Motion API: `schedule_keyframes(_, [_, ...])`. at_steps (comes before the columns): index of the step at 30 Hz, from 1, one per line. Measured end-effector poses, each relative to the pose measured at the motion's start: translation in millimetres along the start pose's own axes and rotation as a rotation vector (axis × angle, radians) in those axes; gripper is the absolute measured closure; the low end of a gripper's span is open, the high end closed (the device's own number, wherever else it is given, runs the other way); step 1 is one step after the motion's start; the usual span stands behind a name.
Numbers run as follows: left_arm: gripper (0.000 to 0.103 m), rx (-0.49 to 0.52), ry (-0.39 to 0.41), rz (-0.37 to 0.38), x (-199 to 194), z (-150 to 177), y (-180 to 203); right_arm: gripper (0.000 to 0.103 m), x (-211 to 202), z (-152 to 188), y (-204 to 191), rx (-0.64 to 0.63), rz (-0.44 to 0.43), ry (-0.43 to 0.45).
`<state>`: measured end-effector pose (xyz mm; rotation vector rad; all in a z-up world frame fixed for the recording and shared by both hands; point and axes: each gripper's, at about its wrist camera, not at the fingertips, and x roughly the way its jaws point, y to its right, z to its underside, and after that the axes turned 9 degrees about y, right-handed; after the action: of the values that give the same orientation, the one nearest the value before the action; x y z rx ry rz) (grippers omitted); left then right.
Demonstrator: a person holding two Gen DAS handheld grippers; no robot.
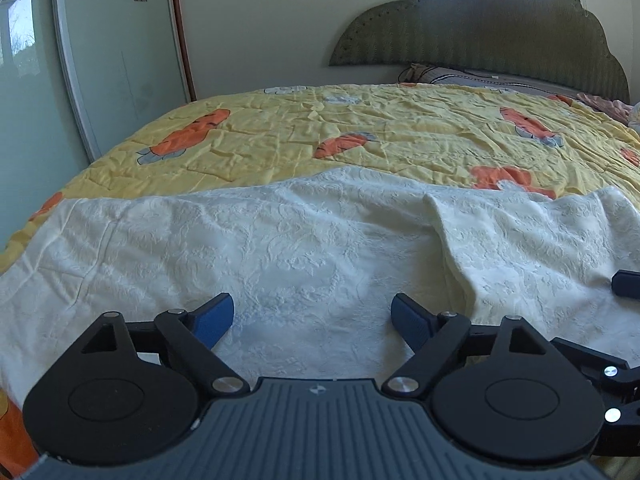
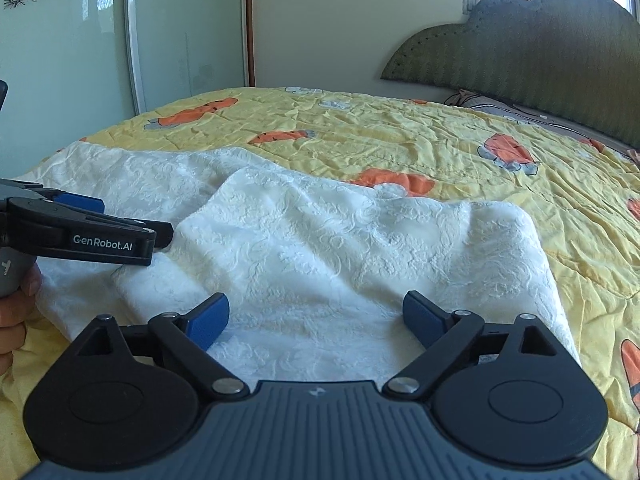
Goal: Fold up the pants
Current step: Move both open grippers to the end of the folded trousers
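Observation:
Cream-white textured pants (image 1: 300,248) lie spread across the near part of the yellow quilt, with a raised fold at the right; they also show in the right wrist view (image 2: 340,248). My left gripper (image 1: 312,320) is open just above the cloth near its front edge, holding nothing. My right gripper (image 2: 316,320) is open over the right part of the pants, holding nothing. The left gripper also shows from the side at the left of the right wrist view (image 2: 120,232), low over the pants. A tip of the right gripper (image 1: 626,284) shows at the right edge of the left wrist view.
The yellow quilt (image 1: 360,132) with orange carrot prints covers the bed. A green padded headboard (image 1: 500,28) and a pillow (image 1: 460,76) are at the far right. A glass sliding door (image 1: 100,60) stands beyond the bed's left side.

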<state>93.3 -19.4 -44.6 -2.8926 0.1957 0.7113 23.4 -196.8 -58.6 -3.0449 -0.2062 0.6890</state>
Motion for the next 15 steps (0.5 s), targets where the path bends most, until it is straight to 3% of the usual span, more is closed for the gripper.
schedule_keyframes(15, [0.008, -0.027, 0.02, -0.012, 0.4, 6.2, -1.1, 0.001, 0.2, 0.7, 1.4, 0.006, 0.011, -0.004])
